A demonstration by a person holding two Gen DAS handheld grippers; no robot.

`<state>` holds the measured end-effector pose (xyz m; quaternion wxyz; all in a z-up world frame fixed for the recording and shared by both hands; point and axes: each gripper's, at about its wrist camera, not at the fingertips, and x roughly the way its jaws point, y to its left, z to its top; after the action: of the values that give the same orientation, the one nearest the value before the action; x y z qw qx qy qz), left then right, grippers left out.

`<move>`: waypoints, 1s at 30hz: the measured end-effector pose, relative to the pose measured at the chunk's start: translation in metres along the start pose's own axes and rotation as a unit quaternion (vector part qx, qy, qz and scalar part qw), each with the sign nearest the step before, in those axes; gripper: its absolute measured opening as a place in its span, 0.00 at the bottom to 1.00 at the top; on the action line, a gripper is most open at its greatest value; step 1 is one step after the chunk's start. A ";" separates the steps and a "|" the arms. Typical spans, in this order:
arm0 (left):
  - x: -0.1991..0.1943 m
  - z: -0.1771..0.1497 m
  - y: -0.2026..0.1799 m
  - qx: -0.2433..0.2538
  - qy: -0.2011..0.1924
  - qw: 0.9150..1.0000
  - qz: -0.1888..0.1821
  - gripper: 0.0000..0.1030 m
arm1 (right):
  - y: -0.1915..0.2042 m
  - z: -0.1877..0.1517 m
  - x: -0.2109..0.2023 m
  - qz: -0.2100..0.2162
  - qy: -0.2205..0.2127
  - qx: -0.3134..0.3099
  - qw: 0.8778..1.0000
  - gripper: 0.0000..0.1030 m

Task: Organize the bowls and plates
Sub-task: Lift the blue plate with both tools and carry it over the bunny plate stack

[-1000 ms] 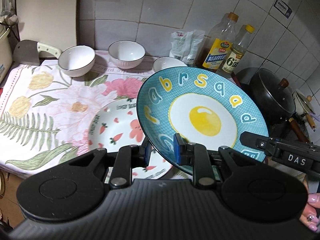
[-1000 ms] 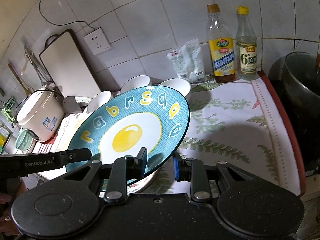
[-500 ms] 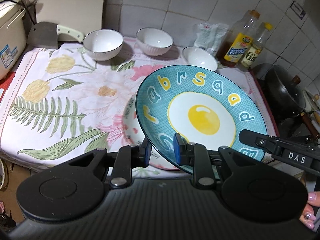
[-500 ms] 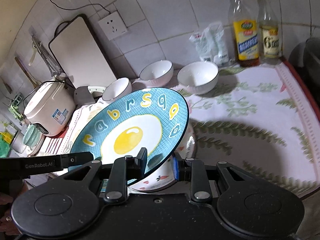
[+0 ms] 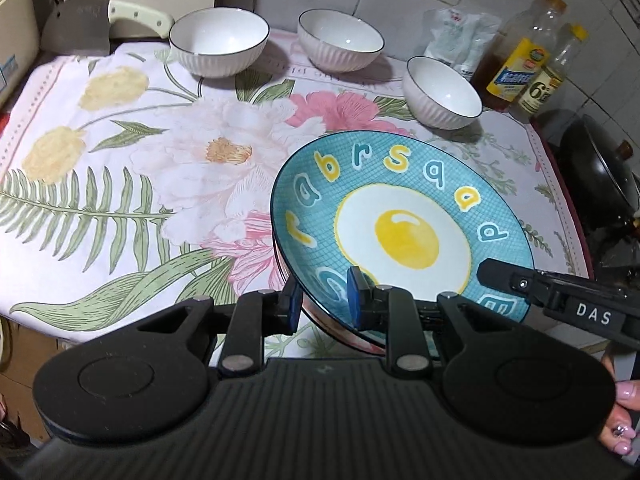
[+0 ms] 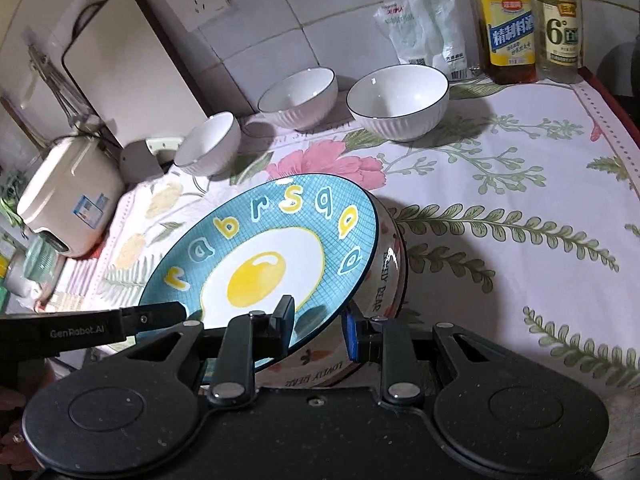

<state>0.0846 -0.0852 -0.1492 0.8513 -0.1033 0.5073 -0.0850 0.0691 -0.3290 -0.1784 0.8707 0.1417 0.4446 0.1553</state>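
Blue egg plate [image 5: 400, 236] held tilted, low over the white carrot-print plate [image 6: 384, 280], near the worktop's front edge. Left tool [image 5: 324, 304] and right tool [image 6: 316, 320] each narrowed onto the near rim, gripping it. Could slip or chip on landing, given the glazed rim, thin grip and tilt. Floral cloth [image 5: 140, 152] covering the worktop; three white bowls [image 5: 218, 46] along the tiled wall, bottles [image 6: 508, 28] and a cleaver [image 5: 80, 26] nearby.
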 end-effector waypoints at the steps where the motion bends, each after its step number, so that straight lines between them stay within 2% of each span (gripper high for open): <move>1: 0.002 0.001 0.000 0.001 0.001 1.000 0.001 0.21 | -0.001 0.002 0.002 -0.002 0.004 -0.001 1.000 0.29; 18: 0.017 0.008 -0.002 -0.010 0.037 0.999 -0.004 0.20 | -0.002 0.012 0.020 -0.040 0.055 -0.014 0.998 0.29; 25: 0.019 0.008 0.001 -0.047 0.041 0.998 0.001 0.20 | 0.001 0.014 0.020 -0.043 0.064 -0.034 0.996 0.29; 30: 0.020 0.008 -0.001 -0.049 0.048 0.998 0.008 0.20 | 0.002 0.014 0.023 -0.053 0.072 -0.038 0.995 0.30</move>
<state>0.1009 -0.0905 -0.1624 0.8207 -0.1364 0.5518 -0.0580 0.0936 -0.3200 -0.1866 0.8482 0.0729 0.5068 0.1353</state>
